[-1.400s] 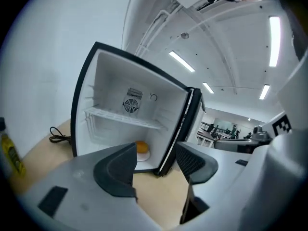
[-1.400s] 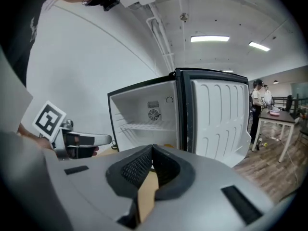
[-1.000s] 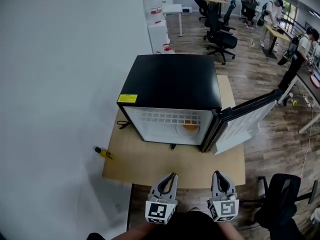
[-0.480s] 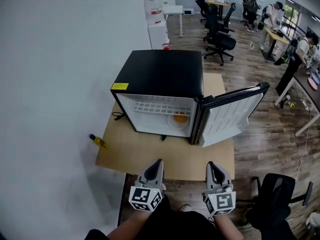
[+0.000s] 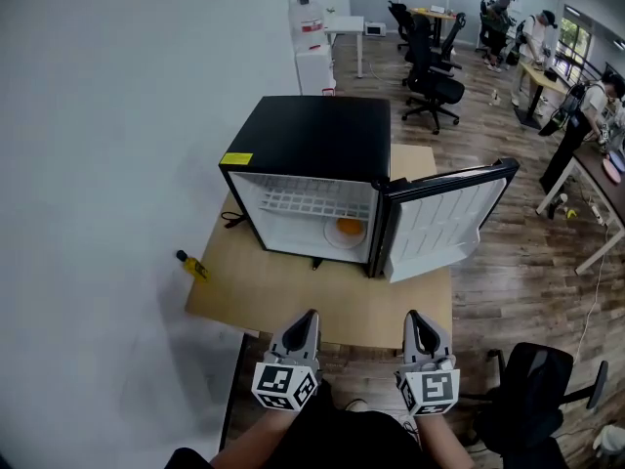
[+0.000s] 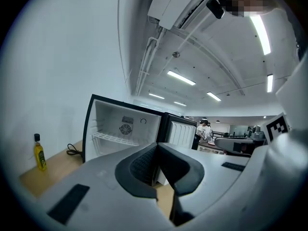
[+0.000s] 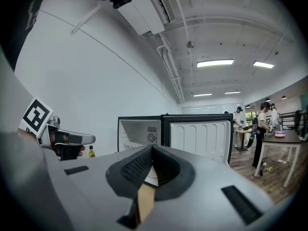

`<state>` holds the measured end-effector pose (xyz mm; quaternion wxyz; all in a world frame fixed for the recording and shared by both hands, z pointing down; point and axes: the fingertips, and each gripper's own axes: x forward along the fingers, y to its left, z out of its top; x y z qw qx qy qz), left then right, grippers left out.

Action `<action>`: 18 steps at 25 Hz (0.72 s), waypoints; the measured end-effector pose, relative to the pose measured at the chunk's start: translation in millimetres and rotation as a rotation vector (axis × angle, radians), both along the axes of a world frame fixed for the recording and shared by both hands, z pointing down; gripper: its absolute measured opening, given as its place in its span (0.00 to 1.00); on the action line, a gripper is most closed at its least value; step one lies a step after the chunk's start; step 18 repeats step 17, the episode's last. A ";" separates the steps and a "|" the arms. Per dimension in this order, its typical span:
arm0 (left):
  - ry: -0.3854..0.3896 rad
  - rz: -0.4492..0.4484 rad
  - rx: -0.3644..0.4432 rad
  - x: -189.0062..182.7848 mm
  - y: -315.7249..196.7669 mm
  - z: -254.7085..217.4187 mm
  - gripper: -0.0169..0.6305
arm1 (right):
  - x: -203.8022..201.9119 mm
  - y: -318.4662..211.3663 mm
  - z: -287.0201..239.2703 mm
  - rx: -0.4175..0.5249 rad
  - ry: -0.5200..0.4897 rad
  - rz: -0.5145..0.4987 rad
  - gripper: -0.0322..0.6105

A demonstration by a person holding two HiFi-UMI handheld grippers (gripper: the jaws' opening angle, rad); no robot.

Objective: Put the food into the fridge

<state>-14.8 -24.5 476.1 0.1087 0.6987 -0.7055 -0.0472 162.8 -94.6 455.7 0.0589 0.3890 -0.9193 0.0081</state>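
Note:
A black mini fridge [image 5: 314,137] stands on the wooden table [image 5: 256,291] with its door [image 5: 441,225] swung open to the right. Inside, on the fridge floor, a white plate [image 5: 344,234] carries orange food [image 5: 349,228]. A wire shelf sits above it. My left gripper [image 5: 310,315] and right gripper [image 5: 412,315] hover side by side at the table's near edge, well short of the fridge. Both are shut with nothing between the jaws. The left gripper view shows the left gripper [image 6: 157,146] facing the open fridge [image 6: 126,129]. In the right gripper view, the right gripper [image 7: 152,148] points at the door [image 7: 199,134].
A small yellow bottle [image 5: 192,265] stands at the table's left edge by the white wall. A black cable [image 5: 232,217] lies left of the fridge. A black office chair [image 5: 537,389] is at the lower right. Desks, chairs and people fill the room behind.
Both grippers have drawn back from over the table's edge toward the person. The head view has shifted a little. The fridge, its door and the plate stay as they were.

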 end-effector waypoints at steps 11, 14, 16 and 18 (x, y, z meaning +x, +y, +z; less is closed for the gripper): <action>-0.039 -0.057 0.018 -13.1 9.2 -7.0 0.05 | -10.7 1.5 7.8 -0.062 -0.037 -0.013 0.14; -0.032 -0.073 0.024 -18.0 13.5 -6.6 0.05 | -14.8 3.1 10.5 -0.090 -0.056 -0.011 0.14; -0.021 -0.081 0.025 -21.8 16.5 -5.9 0.05 | -18.5 4.3 10.0 -0.094 -0.062 -0.010 0.14; -0.014 -0.085 0.025 -23.6 18.0 -5.4 0.05 | -20.4 5.0 9.5 -0.093 -0.062 -0.010 0.14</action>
